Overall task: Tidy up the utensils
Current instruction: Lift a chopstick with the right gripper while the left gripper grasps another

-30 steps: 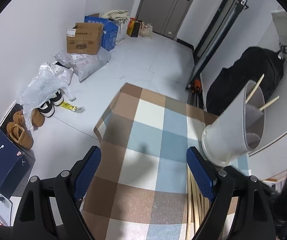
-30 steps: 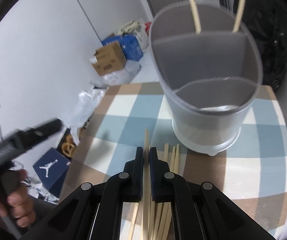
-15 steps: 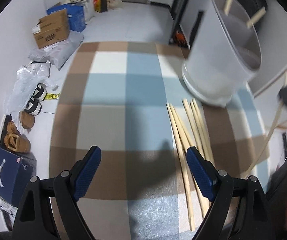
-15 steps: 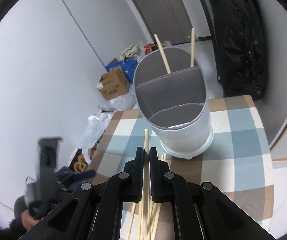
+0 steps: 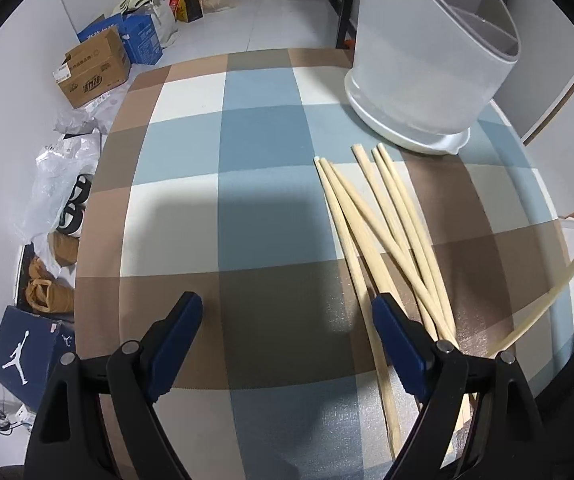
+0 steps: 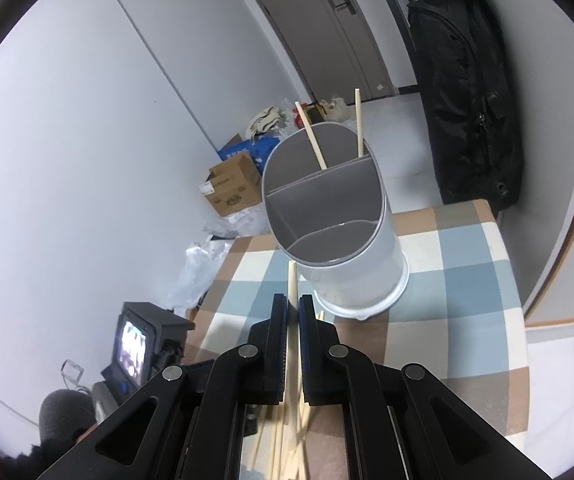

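Several wooden chopsticks [image 5: 383,216] lie on the checked table mat [image 5: 247,208] in front of a grey divided utensil holder [image 5: 427,52]. My left gripper [image 5: 287,316] is open and empty, low over the mat, its right finger beside the chopsticks. My right gripper [image 6: 293,312] is shut on one chopstick [image 6: 292,280], held above the mat and pointing toward the holder [image 6: 339,240]. Two chopsticks [image 6: 315,136] stand in the holder's back compartment. The held chopstick also shows at the right edge of the left wrist view [image 5: 555,292].
Cardboard boxes [image 5: 95,68], bags and shoes [image 5: 47,256] lie on the floor left of the table. A black bag [image 6: 467,100] hangs behind the table by the door. The mat's left edge drops to the floor.
My left gripper has swung down and closer to the mat, beside the loose chopsticks. My right gripper has risen and pulled back from the holder with its chopstick.
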`<state>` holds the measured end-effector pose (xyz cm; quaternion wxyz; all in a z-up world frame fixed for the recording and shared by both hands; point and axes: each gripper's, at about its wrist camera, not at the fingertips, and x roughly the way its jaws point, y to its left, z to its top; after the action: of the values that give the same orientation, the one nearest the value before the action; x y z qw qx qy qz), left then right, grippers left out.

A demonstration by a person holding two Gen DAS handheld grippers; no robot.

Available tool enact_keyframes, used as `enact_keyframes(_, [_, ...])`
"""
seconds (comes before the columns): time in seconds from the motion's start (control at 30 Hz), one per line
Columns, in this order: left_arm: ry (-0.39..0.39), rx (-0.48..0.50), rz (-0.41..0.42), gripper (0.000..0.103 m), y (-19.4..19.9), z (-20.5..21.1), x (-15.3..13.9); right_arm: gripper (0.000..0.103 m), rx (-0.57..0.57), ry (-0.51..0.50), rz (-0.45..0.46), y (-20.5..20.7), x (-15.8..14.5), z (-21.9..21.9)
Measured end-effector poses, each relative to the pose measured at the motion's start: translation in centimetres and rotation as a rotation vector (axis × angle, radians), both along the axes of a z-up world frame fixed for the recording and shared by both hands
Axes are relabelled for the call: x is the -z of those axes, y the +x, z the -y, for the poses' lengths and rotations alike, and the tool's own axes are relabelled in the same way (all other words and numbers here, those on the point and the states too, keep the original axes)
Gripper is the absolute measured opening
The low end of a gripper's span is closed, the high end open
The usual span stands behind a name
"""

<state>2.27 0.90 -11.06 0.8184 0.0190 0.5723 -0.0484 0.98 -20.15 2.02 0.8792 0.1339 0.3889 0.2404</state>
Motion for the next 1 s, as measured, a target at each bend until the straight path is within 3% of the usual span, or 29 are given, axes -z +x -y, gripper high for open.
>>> enact_keyframes(0.07, [0.026,-0.014,-0.012,0.084,0.2,-0.2,0.2,0.005,-0.009,0.004,0.006,-0.2,-0.2,0.1])
enact_keyframes(0.33, [0.012,-0.091,-0.010,0.084,2.3,-0.8,0.6,0.005,-0.049,-0.006,0.013,0.1,-0.4,0.4])
enact_keyframes(0.6, [0.022,-0.120,0.001,0.083,3.8,-0.6,0.9,0.005,-0.035,0.052,0.008,0.4,0.1,1.6])
enact_keyframes(0.9, [0.027,-0.101,0.032,0.068,4.4,-0.2,0.7,0.005,-0.020,0.102,-0.023,1.3,0.7,3.0])
enact_keyframes(1.0, [0.024,-0.058,0.042,0.045,4.3,0.5,0.4,0.005,-0.019,0.098,-0.024,1.4,0.8,3.1])
